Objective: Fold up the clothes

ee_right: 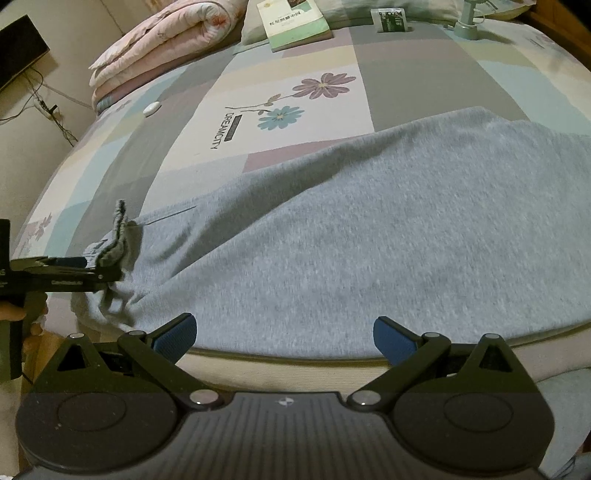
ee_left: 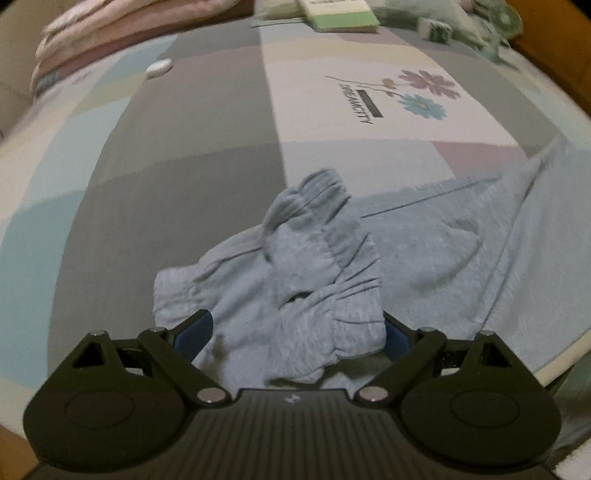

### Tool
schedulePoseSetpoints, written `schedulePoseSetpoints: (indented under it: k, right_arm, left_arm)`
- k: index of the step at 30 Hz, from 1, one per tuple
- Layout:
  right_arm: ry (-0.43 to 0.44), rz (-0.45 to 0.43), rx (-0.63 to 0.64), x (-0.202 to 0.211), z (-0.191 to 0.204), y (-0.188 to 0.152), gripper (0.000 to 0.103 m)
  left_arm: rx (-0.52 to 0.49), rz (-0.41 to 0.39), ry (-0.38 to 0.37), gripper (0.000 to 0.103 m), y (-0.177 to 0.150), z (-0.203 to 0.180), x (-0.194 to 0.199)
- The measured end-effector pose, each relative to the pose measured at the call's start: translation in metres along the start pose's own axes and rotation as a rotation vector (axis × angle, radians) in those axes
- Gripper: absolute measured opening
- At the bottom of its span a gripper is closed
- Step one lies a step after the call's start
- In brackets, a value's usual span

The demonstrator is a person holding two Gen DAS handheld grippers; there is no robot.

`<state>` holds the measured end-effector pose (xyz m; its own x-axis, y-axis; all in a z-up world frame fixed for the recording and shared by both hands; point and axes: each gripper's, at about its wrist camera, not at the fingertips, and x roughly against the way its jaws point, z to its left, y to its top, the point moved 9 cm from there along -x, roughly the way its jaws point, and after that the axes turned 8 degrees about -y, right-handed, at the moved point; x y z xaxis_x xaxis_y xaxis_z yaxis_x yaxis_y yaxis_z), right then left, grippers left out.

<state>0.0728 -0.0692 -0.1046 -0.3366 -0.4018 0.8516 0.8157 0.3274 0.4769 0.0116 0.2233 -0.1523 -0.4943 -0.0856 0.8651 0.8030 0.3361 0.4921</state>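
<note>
Grey sweatpants [ee_right: 369, 229] lie across the bed [ee_right: 424, 85], long axis running left to right along the near edge. My left tool [ee_left: 299, 328] sits at the bunched waistband [ee_left: 314, 221], fabric heaped between its spread jaws; whether they pinch it I cannot tell. My right tool [ee_right: 284, 332] gapes empty just short of the edge. Only the right view shows the flat legs.

The middle of the bed [ee_right: 177, 147] lies bare, apart from a small white object [ee_right: 152, 108], so passage there is free. Along the far edge stand a rolled pink quilt [ee_right: 162, 44], a book [ee_right: 293, 24], a small box [ee_right: 393, 19] and a fan base [ee_right: 466, 27]. The grey garment [ee_right: 369, 236] covers the near right side, its bunched waistband [ee_left: 306, 266] heaped between the left gripper's [ee_left: 298, 332] fingers.
</note>
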Motion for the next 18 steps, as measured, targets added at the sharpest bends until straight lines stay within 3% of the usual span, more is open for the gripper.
schedulePoseSetpoints:
  k: [4, 10, 14, 18]
  right_arm:
    - [-0.001, 0.002, 0.004, -0.001, 0.002, -0.001, 0.103]
    - [-0.003, 0.002, 0.002, -0.001, 0.002, 0.0, 0.103]
    - [-0.001, 0.007, 0.001, -0.003, 0.002, -0.001, 0.103]
    - [-0.001, 0.007, 0.002, -0.002, 0.002, 0.0, 0.103]
  left_arm:
    - [0.094, -0.028, -0.103, 0.093, -0.004, 0.013, 0.002]
    - [0.155, -0.054, -0.104, 0.093, -0.008, 0.032, 0.006]
    - [0.177, -0.143, -0.167, 0.092, 0.001, 0.033, 0.016]
    - [0.171, -0.209, -0.257, 0.084, 0.014, 0.025, 0.019]
